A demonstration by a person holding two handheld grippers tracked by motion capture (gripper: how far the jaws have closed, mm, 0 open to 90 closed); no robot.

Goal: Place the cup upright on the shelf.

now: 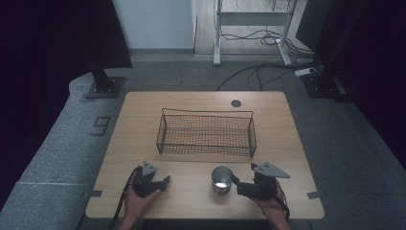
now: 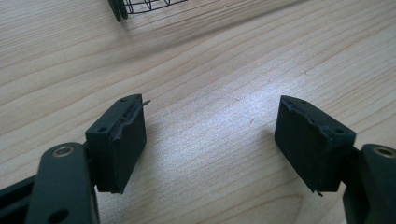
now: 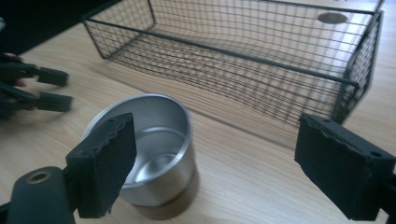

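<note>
My right tongs point(image 3: 215, 154) are spread wide with nothing between them. The cup point(image 3: 149, 149) stands upright on the table point(image 1: 191, 191), close in front of my right tongs and a bit off to the side of one jaw, not gripped. It is shiny metal and I can see down to its bottom. The wire basket point(image 1: 206, 134) sits behind the cup, farther back on the table. My left tongs point(image 2: 210, 140) are spread wide too, over bare wood, well away from the cup.
</note>
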